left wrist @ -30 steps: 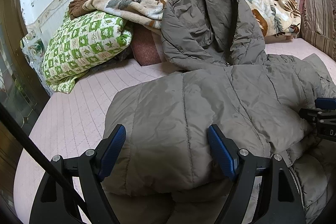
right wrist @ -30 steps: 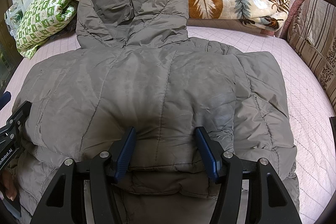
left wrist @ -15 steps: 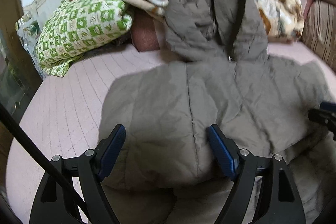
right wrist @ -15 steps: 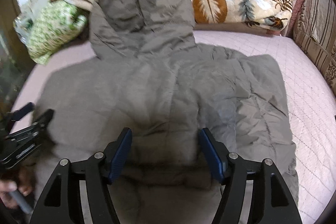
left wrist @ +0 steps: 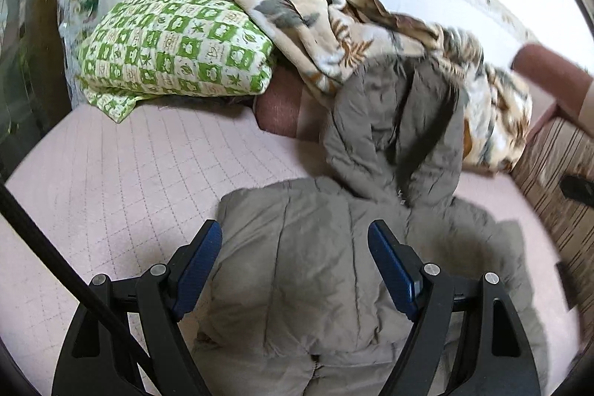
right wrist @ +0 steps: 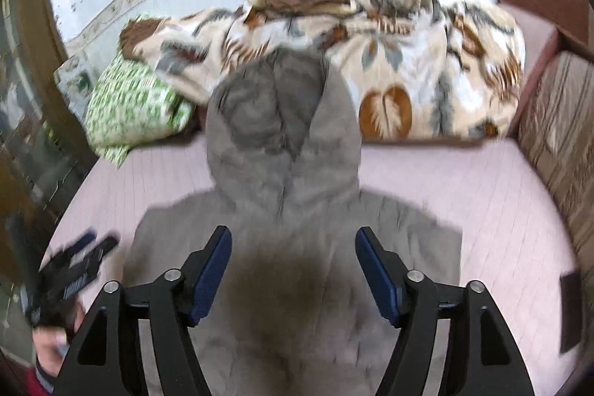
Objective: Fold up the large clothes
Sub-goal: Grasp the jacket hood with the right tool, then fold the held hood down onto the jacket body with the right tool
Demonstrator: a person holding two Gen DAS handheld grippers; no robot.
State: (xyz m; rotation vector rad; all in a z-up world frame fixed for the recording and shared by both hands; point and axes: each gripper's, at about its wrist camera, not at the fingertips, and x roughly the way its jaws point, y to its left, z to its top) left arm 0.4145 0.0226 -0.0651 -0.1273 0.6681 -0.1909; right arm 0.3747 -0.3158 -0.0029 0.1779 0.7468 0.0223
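The grey-brown hooded puffer jacket (right wrist: pixel 297 247) is lying quilted and folded on my pink bed (right wrist: pixel 482 203), hood pointing at the leaf-print blanket (right wrist: pixel 408 62); my left gripper (left wrist: pixel 295 270) and right gripper (right wrist: pixel 293 273) are hanging released.

A grey hooded puffer jacket (left wrist: pixel 315 270) lies folded on a pink quilted bed cover (left wrist: pixel 122 173), its hood (left wrist: pixel 397 132) propped against a leaf-patterned blanket (left wrist: pixel 334 28). The left gripper (left wrist: pixel 295 270), blue-padded jaws spread wide and holding nothing, hangs over the jacket's body. A green-and-white checked pillow (left wrist: pixel 174 51) sits at left beside a reddish-brown cushion (left wrist: pixel 282 106); a striped sofa arm (left wrist: pixel 560 180) borders the right.
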